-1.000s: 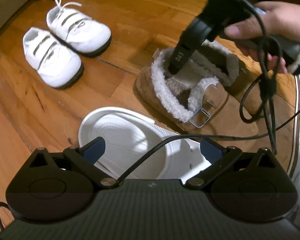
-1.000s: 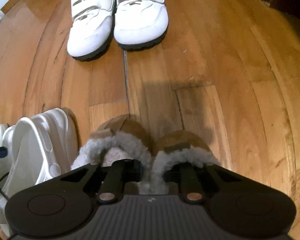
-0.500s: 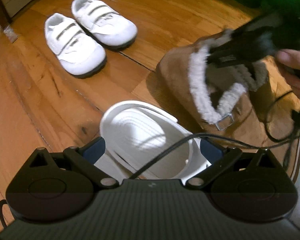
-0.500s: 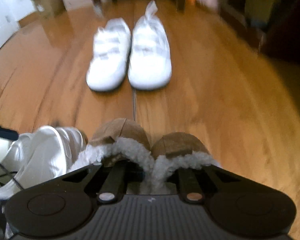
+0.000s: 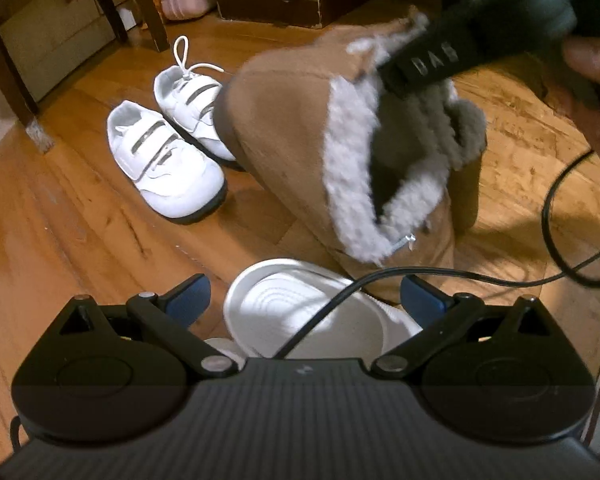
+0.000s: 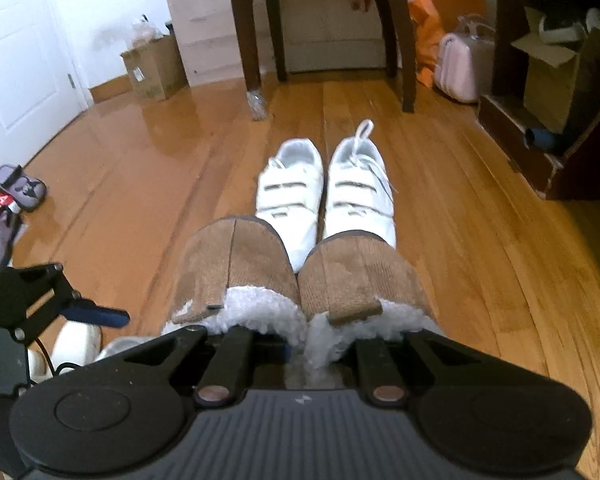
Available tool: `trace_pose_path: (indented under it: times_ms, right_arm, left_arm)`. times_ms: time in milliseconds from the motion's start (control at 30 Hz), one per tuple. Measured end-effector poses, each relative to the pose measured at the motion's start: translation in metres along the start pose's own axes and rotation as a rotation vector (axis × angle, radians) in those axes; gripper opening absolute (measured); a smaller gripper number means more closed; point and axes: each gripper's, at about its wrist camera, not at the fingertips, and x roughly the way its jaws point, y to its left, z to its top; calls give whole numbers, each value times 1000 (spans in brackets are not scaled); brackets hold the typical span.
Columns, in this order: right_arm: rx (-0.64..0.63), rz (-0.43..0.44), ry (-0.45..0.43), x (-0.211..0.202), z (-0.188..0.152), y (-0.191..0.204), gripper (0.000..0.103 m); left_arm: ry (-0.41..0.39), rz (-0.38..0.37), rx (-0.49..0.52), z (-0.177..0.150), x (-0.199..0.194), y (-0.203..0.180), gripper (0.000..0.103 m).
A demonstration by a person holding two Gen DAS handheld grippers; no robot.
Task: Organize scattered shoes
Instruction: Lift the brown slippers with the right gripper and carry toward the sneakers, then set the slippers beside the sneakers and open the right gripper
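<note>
Hovering with fingers apart, the left hand-held gripper (image 5: 304,296) has the white clog (image 5: 300,312) just ahead at 12 o'clock. Right hand-held gripper (image 6: 300,340) is clamped on the raised brown slippers (image 6: 300,272), toes toward the white sneakers (image 6: 328,196) at 12 o'clock, long axes parallel.

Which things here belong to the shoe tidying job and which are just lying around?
Part of the job:
- tan suede fleece-lined slippers, gripped by the right gripper
- white strap sneakers
- white foam clog, between the open left gripper's fingers
- purple child's sandals

Just lying about:
- pink hard-shell case
- brown cardboard box
- dark wooden table
</note>
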Motion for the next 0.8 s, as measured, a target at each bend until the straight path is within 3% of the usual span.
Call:
trace_pose_path:
  times_ms: [333, 500, 700, 800]
  right_arm:
    - [24, 13, -22, -6, 35, 5, 12]
    - [-32, 40, -36, -10, 41, 16, 13]
    - [10, 86, -80, -11, 67, 29, 13]
    - [72, 140, -99, -7, 94, 40, 13]
  left_arm:
    - [2, -28, -106, -4, -11, 29, 103]
    - [-22, -17, -196, -10, -22, 49, 103]
    - [-93, -52, -466, -32, -51, 105, 103]
    - [-185, -1, -686, -50, -65, 146, 103]
